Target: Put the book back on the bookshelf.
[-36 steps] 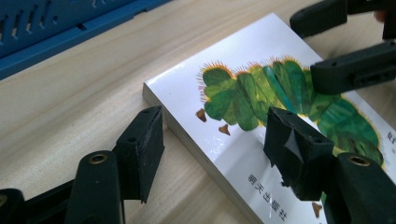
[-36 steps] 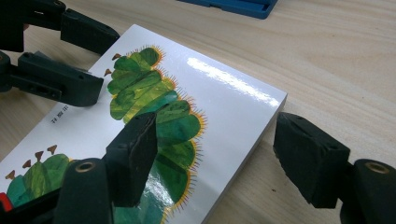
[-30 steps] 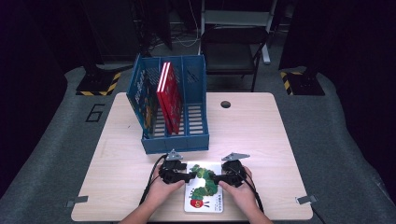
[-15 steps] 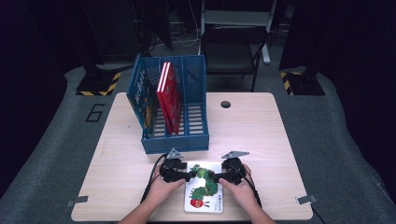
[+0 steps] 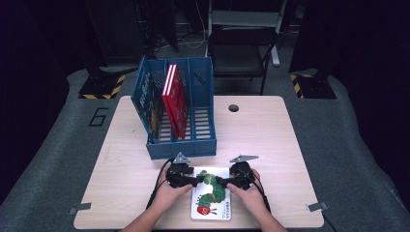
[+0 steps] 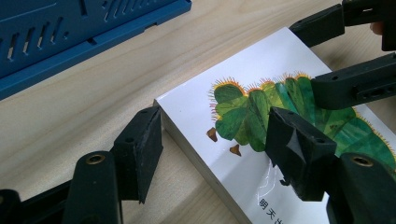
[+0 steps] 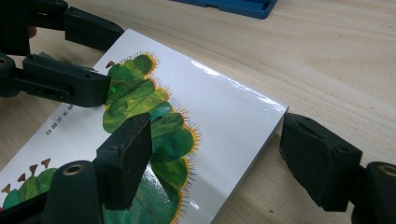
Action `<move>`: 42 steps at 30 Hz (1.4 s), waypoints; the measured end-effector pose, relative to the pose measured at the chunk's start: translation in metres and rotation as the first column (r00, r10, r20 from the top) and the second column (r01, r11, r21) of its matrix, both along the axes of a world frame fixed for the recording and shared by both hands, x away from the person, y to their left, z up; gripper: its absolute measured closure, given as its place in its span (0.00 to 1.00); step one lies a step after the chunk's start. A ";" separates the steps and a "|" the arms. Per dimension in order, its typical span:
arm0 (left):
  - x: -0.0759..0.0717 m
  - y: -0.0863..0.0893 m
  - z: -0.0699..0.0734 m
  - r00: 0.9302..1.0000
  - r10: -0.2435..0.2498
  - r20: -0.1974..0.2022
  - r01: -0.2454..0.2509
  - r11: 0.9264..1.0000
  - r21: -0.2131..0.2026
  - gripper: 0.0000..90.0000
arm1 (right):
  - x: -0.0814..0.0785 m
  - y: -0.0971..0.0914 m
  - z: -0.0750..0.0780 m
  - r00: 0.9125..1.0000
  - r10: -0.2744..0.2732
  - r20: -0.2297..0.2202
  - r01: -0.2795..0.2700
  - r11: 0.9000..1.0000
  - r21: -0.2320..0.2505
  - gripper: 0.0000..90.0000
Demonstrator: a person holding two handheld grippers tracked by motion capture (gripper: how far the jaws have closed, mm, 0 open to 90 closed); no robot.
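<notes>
We held the book (image 5: pixel 211 193) flat at the table's (image 5: pixel 270 130) near edge, left gripper (image 5: pixel 192 180) and right gripper (image 5: pixel 223 181) open astride its far corners, ready to lift it toward the rack (image 5: pixel 181 145).

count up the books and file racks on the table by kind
books lying flat: 1, caterpillar book
books standing in the rack: 2, red book and blue book
file racks: 1, blue rack
total: 4
</notes>
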State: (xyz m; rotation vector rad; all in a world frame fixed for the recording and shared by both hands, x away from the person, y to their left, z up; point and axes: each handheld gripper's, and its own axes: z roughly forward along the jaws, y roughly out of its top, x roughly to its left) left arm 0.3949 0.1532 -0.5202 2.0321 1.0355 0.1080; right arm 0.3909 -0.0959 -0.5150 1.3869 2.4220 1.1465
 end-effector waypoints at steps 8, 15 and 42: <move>-0.001 0.001 0.003 0.999 0.015 -0.036 -0.014 1.000 0.012 0.41 | 0.001 -0.001 0.000 1.000 -0.007 -0.019 0.008 0.999 0.038 0.29; -0.003 0.004 0.005 0.995 0.055 -0.083 -0.056 0.998 -0.018 0.45 | 0.001 -0.004 0.000 0.999 0.000 -0.045 0.004 0.997 0.083 0.33; -0.023 0.027 0.054 0.999 0.032 -0.024 -0.035 0.991 -0.127 0.48 | -0.020 -0.003 0.045 0.992 0.027 0.121 -0.043 0.990 0.131 0.38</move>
